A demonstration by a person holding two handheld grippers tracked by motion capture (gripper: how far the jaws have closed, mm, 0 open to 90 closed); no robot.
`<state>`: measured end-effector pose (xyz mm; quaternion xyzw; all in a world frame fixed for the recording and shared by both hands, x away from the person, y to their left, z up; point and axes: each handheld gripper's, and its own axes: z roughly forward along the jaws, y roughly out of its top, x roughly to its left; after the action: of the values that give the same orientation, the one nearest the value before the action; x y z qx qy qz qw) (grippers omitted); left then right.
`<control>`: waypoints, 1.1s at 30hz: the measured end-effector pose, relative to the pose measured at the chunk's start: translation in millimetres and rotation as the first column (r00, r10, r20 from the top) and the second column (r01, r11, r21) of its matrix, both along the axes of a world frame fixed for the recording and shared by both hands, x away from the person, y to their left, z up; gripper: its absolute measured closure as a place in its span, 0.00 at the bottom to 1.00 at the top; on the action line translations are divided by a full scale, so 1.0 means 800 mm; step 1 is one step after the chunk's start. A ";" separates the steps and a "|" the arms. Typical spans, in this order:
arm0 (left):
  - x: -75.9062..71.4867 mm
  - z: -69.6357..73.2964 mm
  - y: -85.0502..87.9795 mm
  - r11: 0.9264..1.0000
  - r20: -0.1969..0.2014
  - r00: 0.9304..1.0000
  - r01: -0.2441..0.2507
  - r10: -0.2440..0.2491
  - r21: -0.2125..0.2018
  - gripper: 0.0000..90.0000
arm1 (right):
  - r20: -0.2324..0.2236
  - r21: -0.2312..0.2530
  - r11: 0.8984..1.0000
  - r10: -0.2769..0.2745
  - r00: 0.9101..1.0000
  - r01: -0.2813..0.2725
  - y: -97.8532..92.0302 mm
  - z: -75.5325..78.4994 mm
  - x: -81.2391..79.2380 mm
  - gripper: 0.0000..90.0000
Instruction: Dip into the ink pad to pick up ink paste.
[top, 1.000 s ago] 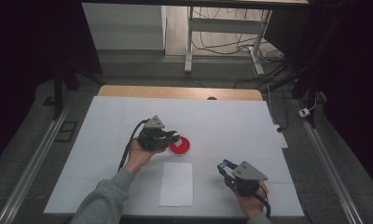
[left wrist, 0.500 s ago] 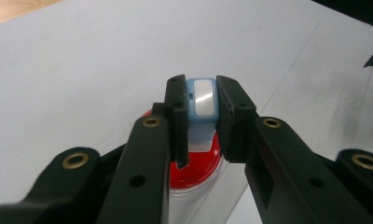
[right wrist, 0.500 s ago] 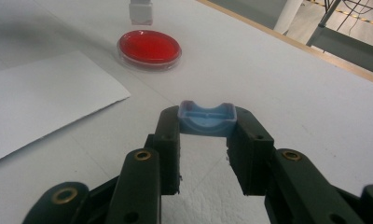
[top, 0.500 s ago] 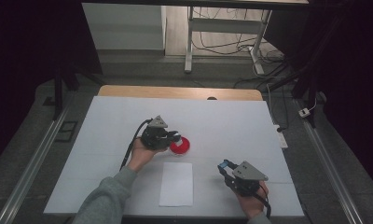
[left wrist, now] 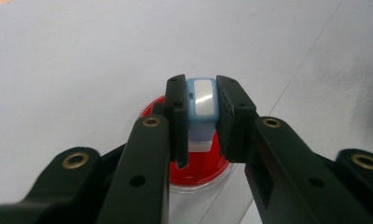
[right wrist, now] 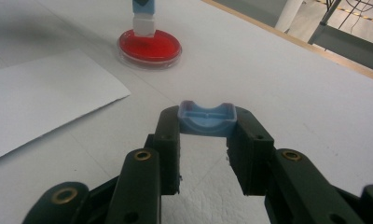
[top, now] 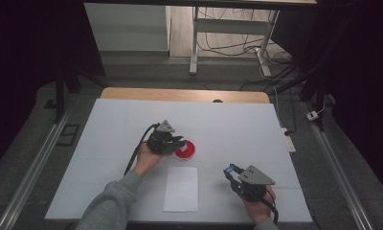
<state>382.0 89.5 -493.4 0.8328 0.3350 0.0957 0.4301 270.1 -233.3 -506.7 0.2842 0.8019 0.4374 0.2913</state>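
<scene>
A shallow clear dish with a red pad [top: 188, 151] sits mid-table. My left gripper [top: 179, 143] is shut on a small blue stamp [left wrist: 201, 99] with a white lower end, held upright over the dish [left wrist: 198, 165]. In the right gripper view the stamp's white end [right wrist: 143, 23] seems to rest on the red pad [right wrist: 149, 46]. My right gripper [top: 230, 171] is near the table's front right, close to the table. It is shut on a blue cap [right wrist: 207, 119], which shows in the high view as a blue spot [top: 233, 168] at the jaw tips.
A white sheet of paper [top: 181, 188] lies flat between the two hands, just in front of the dish, and also appears in the right gripper view [right wrist: 40, 98]. The white table cover [top: 237, 120] stretches far behind the dish. A wooden table edge [top: 180, 94] runs along the back.
My left gripper has edged slightly to the right, over the red dish, with the stamp in it. The right gripper has stayed where it was.
</scene>
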 end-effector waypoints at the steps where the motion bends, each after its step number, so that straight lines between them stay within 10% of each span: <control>1: 0.000 0.000 0.000 1.000 0.000 1.000 -0.002 0.002 0.002 0.84 | -0.003 -0.001 1.000 -0.001 1.000 0.001 0.000 0.000 0.000 0.73; 33: 0.004 -0.012 -0.004 0.999 -0.004 1.000 -0.001 0.001 0.039 0.84 | -0.006 -0.009 1.000 -0.001 1.000 0.001 0.001 -0.002 0.000 0.73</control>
<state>384.9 86.3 -502.7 0.8410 0.3345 0.1006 0.4131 270.3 -232.8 -508.0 0.2849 0.8045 0.4328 0.2904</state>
